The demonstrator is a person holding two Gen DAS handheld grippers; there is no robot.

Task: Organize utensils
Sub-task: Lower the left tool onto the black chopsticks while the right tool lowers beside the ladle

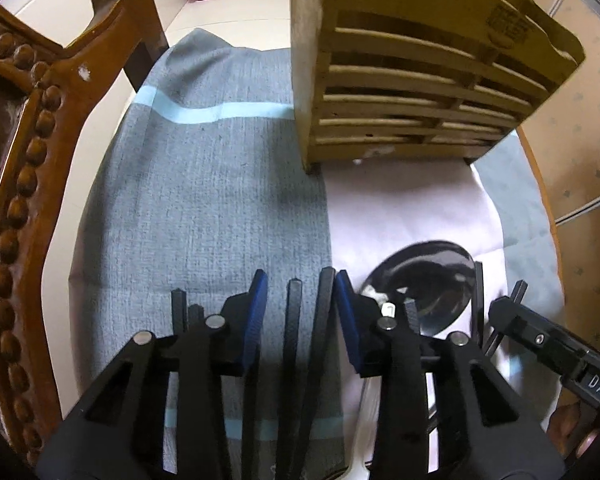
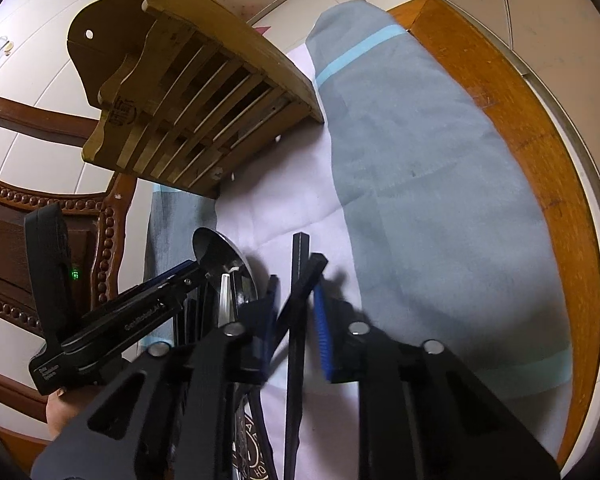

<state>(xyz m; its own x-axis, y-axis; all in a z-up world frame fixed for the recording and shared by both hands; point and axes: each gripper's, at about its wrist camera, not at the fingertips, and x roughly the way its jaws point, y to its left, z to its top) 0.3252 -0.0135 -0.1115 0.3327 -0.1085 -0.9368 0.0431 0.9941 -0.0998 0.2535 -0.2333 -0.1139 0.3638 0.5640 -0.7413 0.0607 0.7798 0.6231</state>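
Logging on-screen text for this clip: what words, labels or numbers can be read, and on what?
"DAS": white letters on the right gripper body, cut off at the frame edge.
Printed line along the left gripper body: too blurred to read.
Dark stamp on the wooden utensil rack: unreadable.
Round label under the black chopsticks: only fragments.

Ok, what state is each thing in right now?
Left tool: partly closed around left chopsticks, grip unclear.
Right tool: shut on right chopsticks, which cross.
Spoon: lying on white cloth, not held.
Rack: upright.
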